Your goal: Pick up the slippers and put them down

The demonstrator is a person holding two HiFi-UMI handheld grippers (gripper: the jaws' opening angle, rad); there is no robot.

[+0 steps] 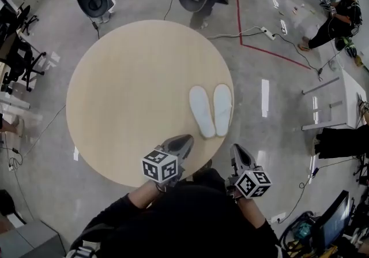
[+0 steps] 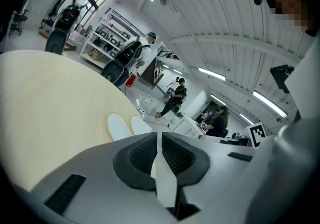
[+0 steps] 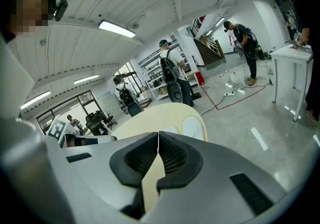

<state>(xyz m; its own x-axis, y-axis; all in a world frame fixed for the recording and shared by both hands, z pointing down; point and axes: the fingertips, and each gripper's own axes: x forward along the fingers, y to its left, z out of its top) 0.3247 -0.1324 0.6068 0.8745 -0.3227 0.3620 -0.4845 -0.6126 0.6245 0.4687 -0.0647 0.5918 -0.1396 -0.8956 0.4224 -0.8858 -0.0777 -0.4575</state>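
Two grippers hang at the round counter's (image 1: 132,89) near edge, the left gripper (image 1: 183,144) and the right gripper (image 1: 237,150), each with fingers pressed together, empty. Beyond them, white slippers (image 1: 202,111) lie side by side near the counter's right rim.

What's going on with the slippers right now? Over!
Left gripper and right gripper both shut, empty. Slippers side by side on table, untouched. Nothing in the way.

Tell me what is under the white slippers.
The round table, near its right edge. The slippers lie side by side; the patch beneath them, and their soles, are covered.
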